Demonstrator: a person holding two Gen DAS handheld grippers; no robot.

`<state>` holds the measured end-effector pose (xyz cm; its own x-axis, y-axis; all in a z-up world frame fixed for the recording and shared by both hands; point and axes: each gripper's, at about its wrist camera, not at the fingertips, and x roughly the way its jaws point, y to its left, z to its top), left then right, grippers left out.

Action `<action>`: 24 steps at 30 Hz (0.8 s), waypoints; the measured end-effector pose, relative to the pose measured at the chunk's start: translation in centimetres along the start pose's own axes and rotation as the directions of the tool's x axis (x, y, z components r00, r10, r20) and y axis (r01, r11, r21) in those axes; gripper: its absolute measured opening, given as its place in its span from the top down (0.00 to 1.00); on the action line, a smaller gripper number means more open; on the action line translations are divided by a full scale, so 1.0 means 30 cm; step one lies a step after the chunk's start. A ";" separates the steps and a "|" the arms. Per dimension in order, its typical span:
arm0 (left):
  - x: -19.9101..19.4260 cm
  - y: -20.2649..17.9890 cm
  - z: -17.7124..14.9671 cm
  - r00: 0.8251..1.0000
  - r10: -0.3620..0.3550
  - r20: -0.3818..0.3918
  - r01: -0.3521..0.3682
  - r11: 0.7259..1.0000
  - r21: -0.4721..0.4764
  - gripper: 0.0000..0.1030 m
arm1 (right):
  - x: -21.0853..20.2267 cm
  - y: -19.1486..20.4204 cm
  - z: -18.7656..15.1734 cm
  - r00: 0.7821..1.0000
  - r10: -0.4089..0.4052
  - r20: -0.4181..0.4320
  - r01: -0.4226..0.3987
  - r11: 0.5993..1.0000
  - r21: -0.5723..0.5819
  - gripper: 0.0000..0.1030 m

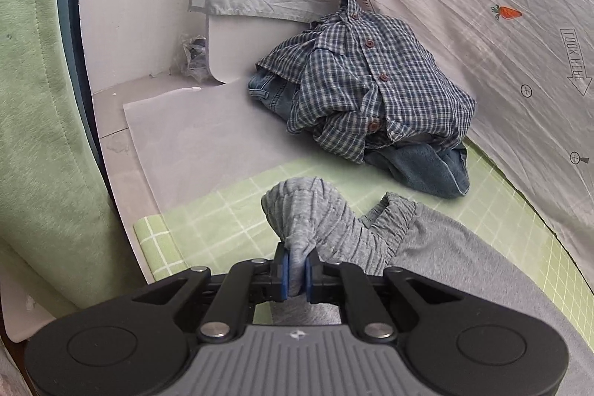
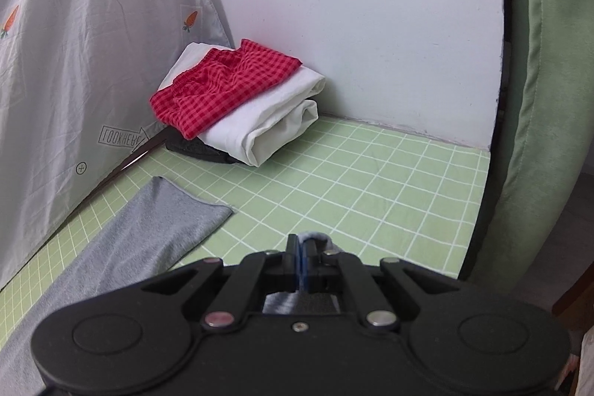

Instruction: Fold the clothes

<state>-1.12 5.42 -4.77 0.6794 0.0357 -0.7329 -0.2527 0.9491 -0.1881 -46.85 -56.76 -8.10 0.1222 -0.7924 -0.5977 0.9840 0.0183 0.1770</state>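
Grey sweatpants (image 1: 438, 258) lie on the green checked mat (image 1: 208, 214). My left gripper (image 1: 296, 271) is shut on the bunched elastic waistband (image 1: 315, 210) and holds it just above the mat. In the right wrist view one grey pant leg (image 2: 148, 225) lies flat on the mat (image 2: 352, 180) at the left. My right gripper (image 2: 302, 260) is shut on a small fold of the grey fabric (image 2: 315, 235) near the mat's front.
An unfolded pile of a blue plaid shirt (image 1: 367, 80) over jeans (image 1: 427, 169) sits at the back. A folded stack of red checked shorts (image 2: 226, 80) on white cloth (image 2: 278, 121) stands by the wall. A grey printed sheet (image 1: 501, 6) hangs behind.
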 end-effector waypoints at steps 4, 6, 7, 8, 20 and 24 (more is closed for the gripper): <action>0.016 -0.009 0.002 0.999 0.033 -0.011 -0.034 0.999 -0.043 0.91 | 0.044 0.004 0.024 1.000 0.011 -0.017 -0.010 0.998 0.063 0.99; 0.014 -0.026 0.011 0.999 0.033 -0.006 -0.034 0.998 -0.051 0.91 | 0.049 0.023 0.040 1.000 0.015 -0.009 -0.015 0.998 0.069 0.99; 0.016 -0.041 0.019 0.999 0.034 -0.002 -0.034 0.998 -0.047 0.91 | 0.053 0.036 0.049 1.000 0.018 -0.006 -0.017 0.998 0.066 0.99; 0.019 -0.060 0.029 0.999 0.033 0.003 -0.033 0.999 -0.039 0.91 | 0.063 0.055 0.064 1.000 0.023 -0.004 -0.023 0.998 0.062 0.99; 0.338 -0.490 0.209 1.000 -0.016 -0.011 0.016 1.000 0.002 0.90 | 0.498 0.587 0.296 0.994 0.109 -0.002 -0.109 0.990 -0.087 0.99; 0.495 -0.643 0.247 0.999 0.025 -0.023 -0.023 0.996 0.084 0.73 | 0.711 0.773 0.339 0.980 0.195 -0.034 -0.196 0.980 -0.031 0.88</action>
<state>18.93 -10.03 -7.18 0.6566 0.0522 -0.7524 -0.2092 0.9710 -0.1153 -22.76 -79.45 -8.80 0.3159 -0.7526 -0.5777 0.9445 0.1918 0.2665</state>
